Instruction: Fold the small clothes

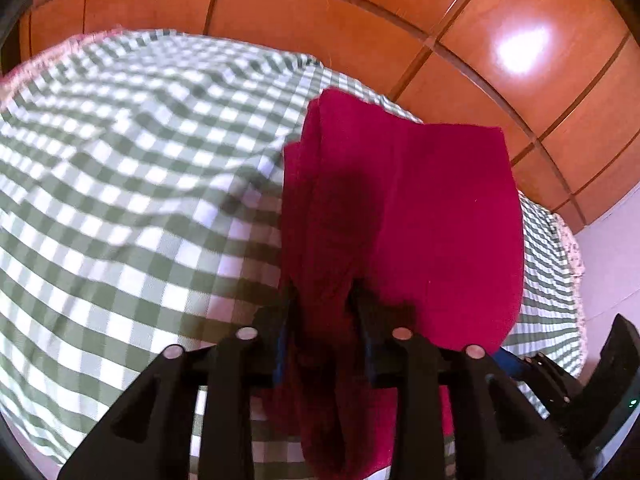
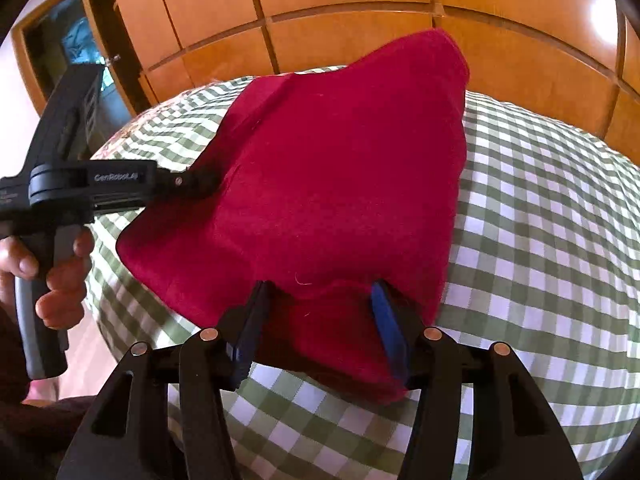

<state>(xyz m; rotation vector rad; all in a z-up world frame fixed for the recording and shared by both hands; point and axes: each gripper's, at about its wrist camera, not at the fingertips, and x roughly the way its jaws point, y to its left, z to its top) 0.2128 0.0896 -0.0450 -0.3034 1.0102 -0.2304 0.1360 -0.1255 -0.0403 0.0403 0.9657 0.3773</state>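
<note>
Roughly mid-fold by my read: nearest the lens, the left gripper [image 1: 322, 300] is clenched on a bunched edge of the crimson red soft-knit garment [image 2: 340, 184], and the right gripper [image 2: 320, 292] has its jaws set wider, with a fabric edge lying between them, though a firm pinch can't be confirmed. Garment hangs lifted above the green-and-white checked bedspread [image 2: 540, 240], already doubled in layers with a seam visible, not yet laid flat; glossy orange wood-panel wardrobe [image 1: 320, 12] sits behind.
</note>
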